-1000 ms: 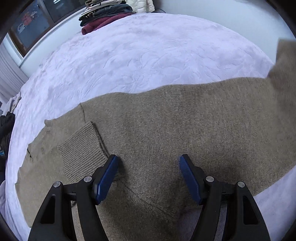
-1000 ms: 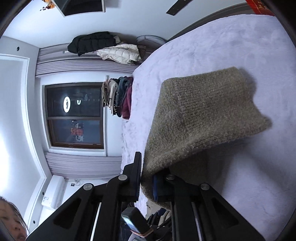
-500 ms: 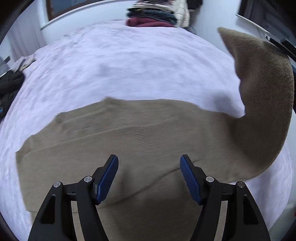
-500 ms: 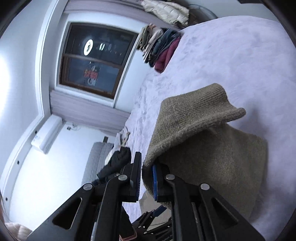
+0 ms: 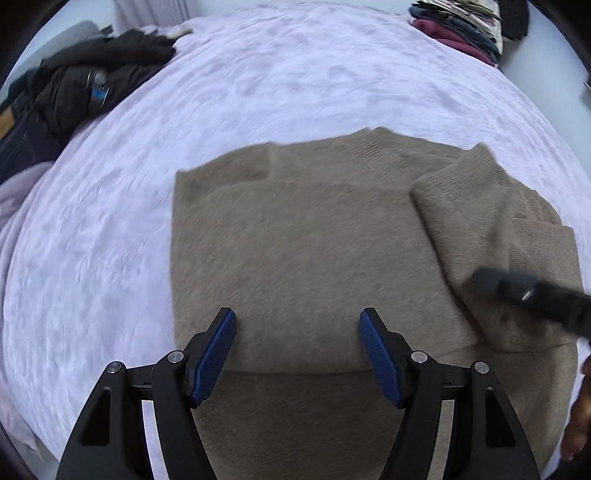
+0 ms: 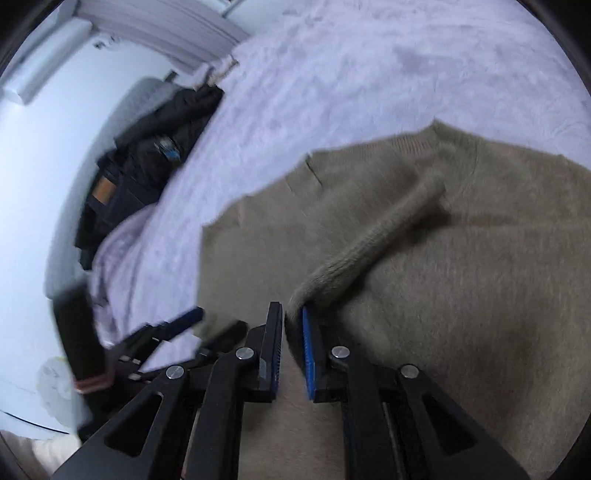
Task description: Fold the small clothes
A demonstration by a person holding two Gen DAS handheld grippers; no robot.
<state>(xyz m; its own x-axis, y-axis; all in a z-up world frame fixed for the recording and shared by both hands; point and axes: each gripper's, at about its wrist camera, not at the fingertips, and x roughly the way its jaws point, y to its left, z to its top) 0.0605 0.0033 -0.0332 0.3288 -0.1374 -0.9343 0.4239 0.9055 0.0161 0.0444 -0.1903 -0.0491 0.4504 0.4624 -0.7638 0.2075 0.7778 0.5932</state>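
Left gripper (image 5: 297, 345) tipped steeply down over sweater (image 5: 314, 258), blue pads (image 5: 212, 360) wide apart, nothing between, not touching the knit. Right gripper (image 6: 291, 347) angled down at the sweater's right side, jaws just been opening, now a narrow gap; ribbed cuff (image 6: 354, 254) of the sleeve at the pad tips, no longer visibly pinched. Olive-brown knit sweater flat on bed (image 5: 258, 85), sleeve folded diagonally across the body, left edge straight. Black clothes (image 5: 92, 77) heaped at the bed's far left edge; folded stack (image 5: 461, 26) at the far right corner.
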